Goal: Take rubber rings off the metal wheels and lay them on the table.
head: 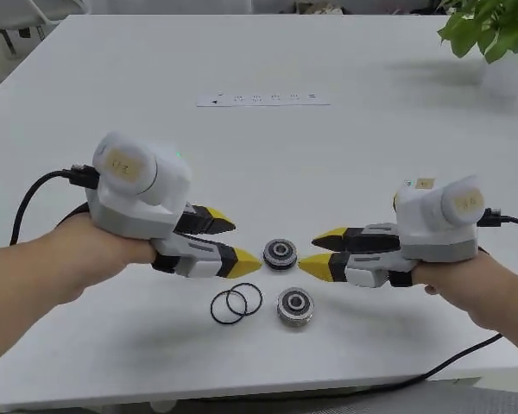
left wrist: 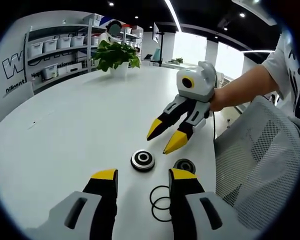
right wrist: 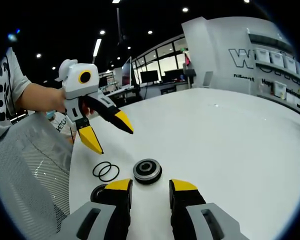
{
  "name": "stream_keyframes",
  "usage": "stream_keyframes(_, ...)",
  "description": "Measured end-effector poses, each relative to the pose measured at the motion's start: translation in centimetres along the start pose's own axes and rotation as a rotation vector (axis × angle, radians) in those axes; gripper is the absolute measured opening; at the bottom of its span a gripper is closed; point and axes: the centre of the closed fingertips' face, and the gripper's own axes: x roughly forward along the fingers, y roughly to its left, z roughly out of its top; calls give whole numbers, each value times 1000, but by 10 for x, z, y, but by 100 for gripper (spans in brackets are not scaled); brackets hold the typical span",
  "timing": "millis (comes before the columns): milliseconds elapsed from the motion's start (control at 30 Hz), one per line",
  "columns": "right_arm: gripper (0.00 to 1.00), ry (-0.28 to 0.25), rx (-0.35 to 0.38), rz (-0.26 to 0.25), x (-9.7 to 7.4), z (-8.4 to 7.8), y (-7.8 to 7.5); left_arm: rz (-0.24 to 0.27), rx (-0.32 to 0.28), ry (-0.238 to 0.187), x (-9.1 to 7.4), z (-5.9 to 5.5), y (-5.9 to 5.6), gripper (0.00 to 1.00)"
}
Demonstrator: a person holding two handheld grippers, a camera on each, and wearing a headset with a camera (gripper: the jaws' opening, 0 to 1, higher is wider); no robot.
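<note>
Left gripper (head: 242, 247): jaws moderately wide, empty.
Right gripper (head: 309, 254): jaws moderately wide, empty.
Far wheel (head: 280, 254): flat on desk (head: 328, 155), axis upright. It sits directly between the two grippers' tips, about equally near each.
Near wheel (head: 294, 306): flat, closer to the person.
Two loose rings (head: 236, 303): overlapping, just beside the near wheel on the left.
Rubber left on either wheel: too small to tell.
</note>
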Motion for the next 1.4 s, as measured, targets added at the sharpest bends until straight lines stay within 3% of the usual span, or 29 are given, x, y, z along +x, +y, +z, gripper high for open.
stream_keyframes(667, 28, 8, 4, 7, 2, -5, 1, -43, 40, 40, 35, -2, -5, 28)
stream_keyframes(1400, 28, 20, -8, 12, 5, -10, 4, -37, 74, 54, 54, -2, -4, 16)
